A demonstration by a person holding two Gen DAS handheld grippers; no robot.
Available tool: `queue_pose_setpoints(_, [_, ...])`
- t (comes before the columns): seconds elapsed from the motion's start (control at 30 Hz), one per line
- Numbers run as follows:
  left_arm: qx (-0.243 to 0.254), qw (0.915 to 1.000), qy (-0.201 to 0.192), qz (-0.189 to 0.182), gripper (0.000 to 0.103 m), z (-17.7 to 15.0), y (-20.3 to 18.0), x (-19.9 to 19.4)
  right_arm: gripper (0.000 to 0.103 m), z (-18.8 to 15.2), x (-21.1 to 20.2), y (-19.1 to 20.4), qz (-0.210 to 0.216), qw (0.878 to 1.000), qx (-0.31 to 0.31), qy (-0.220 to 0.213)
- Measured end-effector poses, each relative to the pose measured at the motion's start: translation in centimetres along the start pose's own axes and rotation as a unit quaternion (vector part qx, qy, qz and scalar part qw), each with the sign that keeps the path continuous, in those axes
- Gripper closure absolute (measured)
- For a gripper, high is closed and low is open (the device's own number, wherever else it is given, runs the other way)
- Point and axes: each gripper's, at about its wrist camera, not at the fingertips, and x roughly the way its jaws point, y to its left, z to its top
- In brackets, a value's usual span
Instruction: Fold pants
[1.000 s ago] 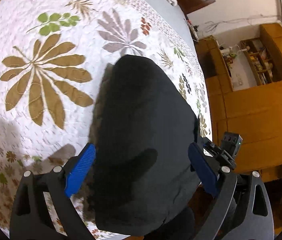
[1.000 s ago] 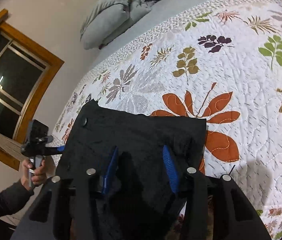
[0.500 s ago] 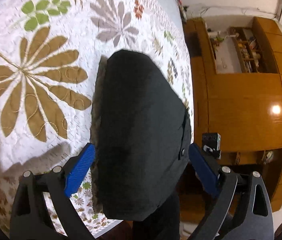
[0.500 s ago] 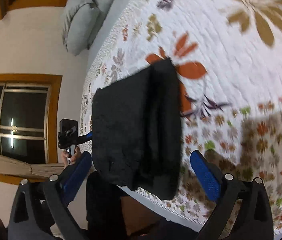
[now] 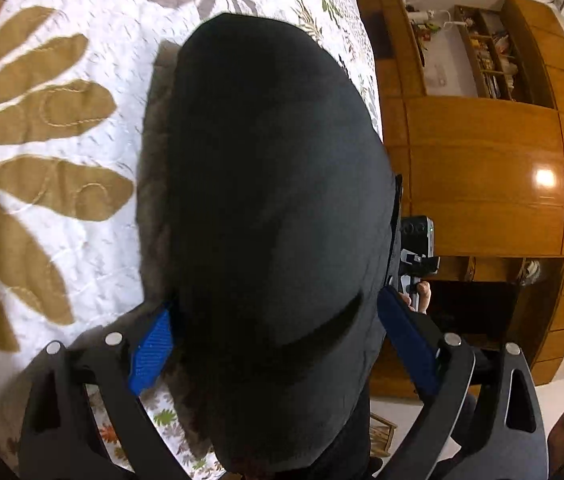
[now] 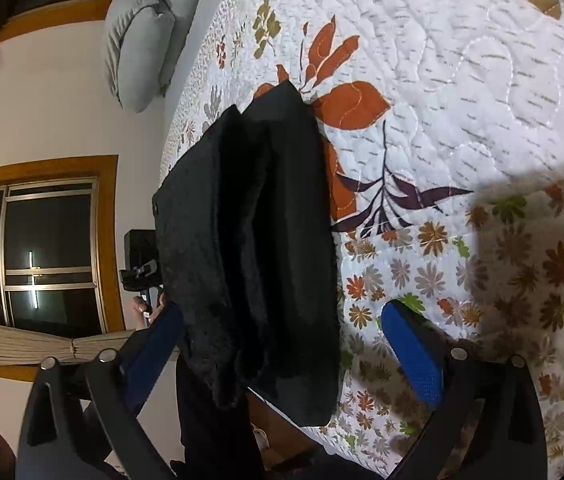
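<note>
both grippers dropped nearer the folded pants [image 5: 273,208], jaws apart; only the right view shows the pillows [image 6: 141,36].

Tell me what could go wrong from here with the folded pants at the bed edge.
The folded black pants lie at the bed's near edge, part overhanging the floral quilt, so they could slide off. The right gripper, jaws just opened wide, and the open left gripper both straddle the bundle; pulling back might snag it and undo the fold.

Matt black cloth pants [image 5: 273,200], perhaps fleecy, glossy wood cabinet [image 5: 490,184]
</note>
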Motion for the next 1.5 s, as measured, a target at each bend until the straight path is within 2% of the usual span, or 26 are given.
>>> queue_pose_setpoints(0.17, [0.0,1.0,0.003,-0.007,0.009,-0.3,0.1,0.2,0.003,0.4,2.5,1.7,-0.009,1.0,-0.012,0.027])
queue_pose_setpoints(0.27, [0.001,1.0,-0.002,-0.006,0.009,-0.4,0.3,0.2,0.003,0.6,3.7,2.1,0.022,0.999,-0.01,0.035])
queue_pose_setpoints(0.33, [0.0,1.0,-0.006,-0.004,0.009,-0.5,0.3,0.0,0.003,0.5,4.5,2.5,0.024,0.999,-0.017,0.04])
queue_pose_setpoints(0.43, [0.004,0.9998,-0.02,0.008,0.016,-0.7,0.1,-0.1,0.003,0.5,5.1,2.4,0.03,0.999,-0.018,0.038])
queue_pose_setpoints(0.47, [0.008,0.9997,-0.019,0.014,0.023,-0.7,0.0,0.1,0.003,0.5,5.0,2.4,0.035,0.999,-0.016,0.038])
queue_pose_setpoints(0.73, [0.002,0.9994,-0.031,0.014,0.031,-1.1,0.5,-0.5,0.003,0.3,5.1,2.5,0.044,0.998,-0.018,0.034])
queue_pose_setpoints(0.83, [0.001,0.9994,-0.032,0.015,0.037,-1.0,0.7,-0.6,0.003,0.0,5.2,2.6,0.042,0.998,-0.026,0.033])
queue_pose_setpoints(0.9, [0.001,0.9994,-0.032,0.014,0.045,-1.1,0.9,-0.8,0.007,-0.3,5.2,2.9,0.038,0.998,-0.036,0.034])
queue_pose_setpoints(0.93, [0.001,0.9994,-0.033,0.013,0.047,-1.1,1.0,-1.0,0.014,-0.3,5.2,3.3,0.036,0.998,-0.038,0.033])
queue_pose_setpoints(0.97, [0.001,0.9994,-0.033,0.012,0.051,-1.1,1.1,-1.1,0.025,-0.4,5.2,3.4,0.036,0.998,-0.04,0.032])
queue_pose_setpoints(1.07, [0.003,0.9993,-0.036,0.009,0.057,-1.0,1.0,-1.4,0.044,-0.6,5.2,3.5,0.039,0.998,-0.045,0.032])
queue_pose_setpoints(1.23, [0.004,0.9992,-0.04,0.003,0.062,-1.2,1.4,-1.8,0.053,-0.5,5.0,3.7,0.039,0.998,-0.05,0.027])
queue_pose_setpoints(1.5, [0.012,0.9989,-0.045,-0.006,0.072,-1.3,0.9,-2.4,0.056,-0.3,4.9,3.8,0.042,0.998,-0.052,0.024])
